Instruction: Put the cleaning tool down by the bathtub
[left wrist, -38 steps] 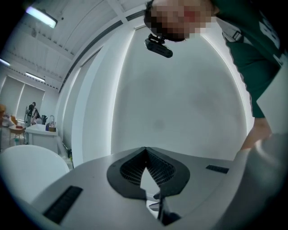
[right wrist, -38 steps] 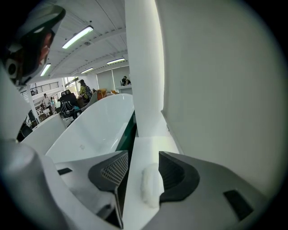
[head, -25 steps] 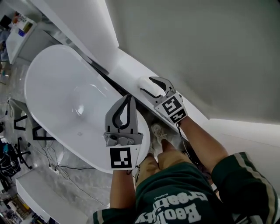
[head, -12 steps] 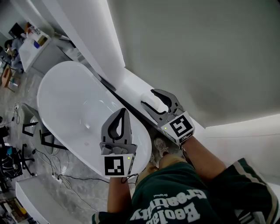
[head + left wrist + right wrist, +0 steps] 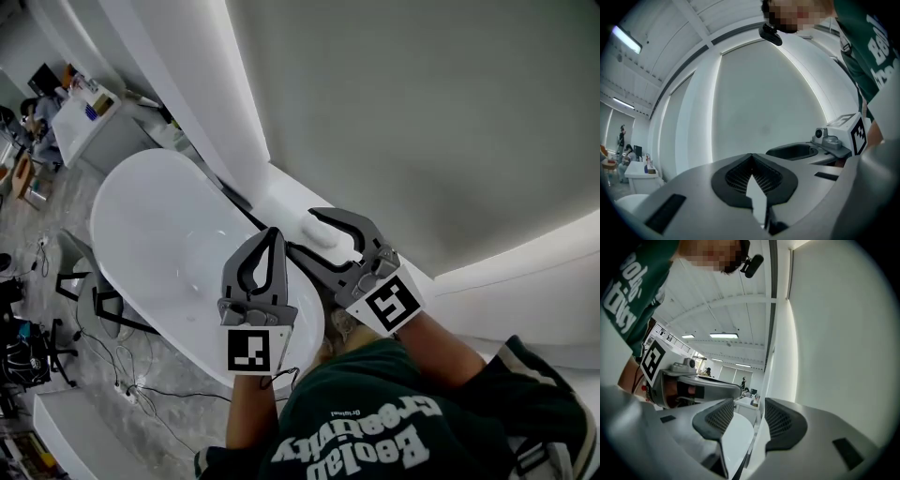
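On the white ledge [image 5: 275, 192] that runs between the bathtub [image 5: 159, 234] and the wall [image 5: 403, 112], the tool [image 5: 322, 233], a small white block, lies flat on the ledge's nearer stretch, just beside the tub's rim. We judge the main part of the task done, since the tool rests on its own surface by the tub and nothing carries it.

Our right gripper [image 5: 300, 231] hangs over that spot with its tongs spread wide. From the head view the tool shows in the gap between them, but the right gripper view finds nothing between the pads, only the tub and the ledge's edge beyond. So we take the tool to lie below the tongs, let go. Whether a tong tip touches it we cannot tell.

Our left gripper [image 5: 271, 234] is held over the tub's near rim, its tongs pressed together at the tips with nothing pinched. It has no part in the placing.

What is left, as we read it, is small. The right gripper has to lift clear of the ledge without nudging the tool toward the tub-side edge, where a dark gap runs between ledge and tub. The tool looks light, so a brush from a tong could shift it.
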`<state>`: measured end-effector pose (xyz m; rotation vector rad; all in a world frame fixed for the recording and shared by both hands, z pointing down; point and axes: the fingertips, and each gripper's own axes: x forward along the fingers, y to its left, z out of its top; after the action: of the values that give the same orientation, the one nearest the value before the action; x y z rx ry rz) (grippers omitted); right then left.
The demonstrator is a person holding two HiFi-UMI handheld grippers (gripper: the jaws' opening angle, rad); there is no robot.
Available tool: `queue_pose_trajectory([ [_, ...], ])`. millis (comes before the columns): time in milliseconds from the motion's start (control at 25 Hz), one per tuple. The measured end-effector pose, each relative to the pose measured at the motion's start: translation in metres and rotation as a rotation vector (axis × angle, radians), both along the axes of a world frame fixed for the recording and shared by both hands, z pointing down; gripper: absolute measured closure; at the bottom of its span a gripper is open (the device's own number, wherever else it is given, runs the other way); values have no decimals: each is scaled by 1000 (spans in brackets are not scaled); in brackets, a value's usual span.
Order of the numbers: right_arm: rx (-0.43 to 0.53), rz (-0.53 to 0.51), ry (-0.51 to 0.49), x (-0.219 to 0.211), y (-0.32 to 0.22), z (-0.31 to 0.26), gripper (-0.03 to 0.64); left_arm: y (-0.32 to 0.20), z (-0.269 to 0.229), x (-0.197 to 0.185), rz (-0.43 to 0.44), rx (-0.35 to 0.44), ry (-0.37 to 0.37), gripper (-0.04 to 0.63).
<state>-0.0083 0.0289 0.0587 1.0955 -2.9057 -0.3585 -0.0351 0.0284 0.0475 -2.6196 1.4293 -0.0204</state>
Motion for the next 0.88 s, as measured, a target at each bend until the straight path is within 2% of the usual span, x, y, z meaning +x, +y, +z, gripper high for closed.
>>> queue_pose_trajectory([
  [120,35,-8,5,1,9,-10,405,5,-5,2,6,-4,-8,589],
  [280,66,25,-20,8,20,-20,491,19,-10,6,19,28,-27,590],
  [400,94,37,-42,11,25,-27,590,23,-8,6,27,23,-40,590],
  [560,91,28,-73,7,32,-28,600,28,-12,2,21,49,-54,591],
  [880,82,75,-35,-4,44,-29,601,43,-15,-7,40,52,-67,591],
])
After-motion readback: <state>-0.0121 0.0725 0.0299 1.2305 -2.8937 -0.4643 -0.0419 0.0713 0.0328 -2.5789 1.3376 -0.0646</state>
